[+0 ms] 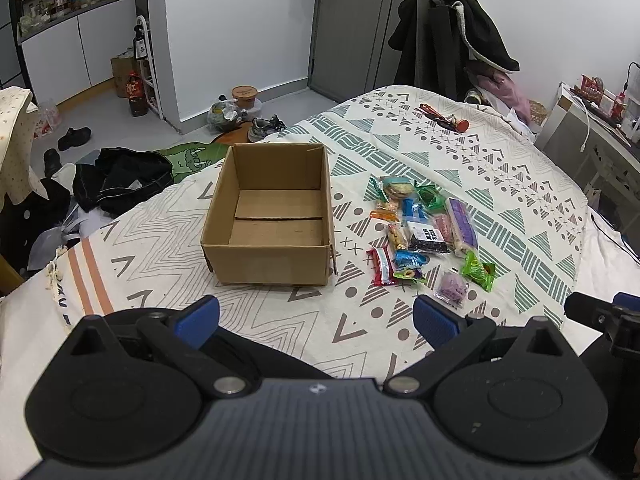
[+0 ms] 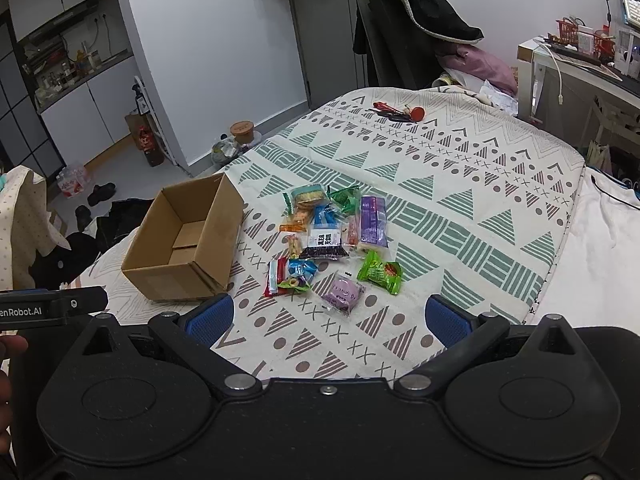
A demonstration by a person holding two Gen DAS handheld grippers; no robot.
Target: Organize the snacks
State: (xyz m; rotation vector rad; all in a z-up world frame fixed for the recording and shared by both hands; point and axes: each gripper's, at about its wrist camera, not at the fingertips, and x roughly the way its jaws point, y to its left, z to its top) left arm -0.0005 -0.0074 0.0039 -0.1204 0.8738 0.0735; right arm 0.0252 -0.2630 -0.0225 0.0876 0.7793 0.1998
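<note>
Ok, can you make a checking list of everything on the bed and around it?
Surface: patterned cream bedspread, flat.
Job's things: open brown cardboard box, nothing inside; pile of wrapped snacks beside it; round purple packet and green packet nearest.
Clutter: red-handled items at the far edge.
Grippers: left gripper and right gripper both open, holding nothing.
Cables: white cable hanging off the desk.
Surroundings: dark coat on chair, black clothes and shoes on floor.

Even, cool indoor light, soft shadows; both fisheye views bend strongly at the edges, which perhaps blur slightly.
</note>
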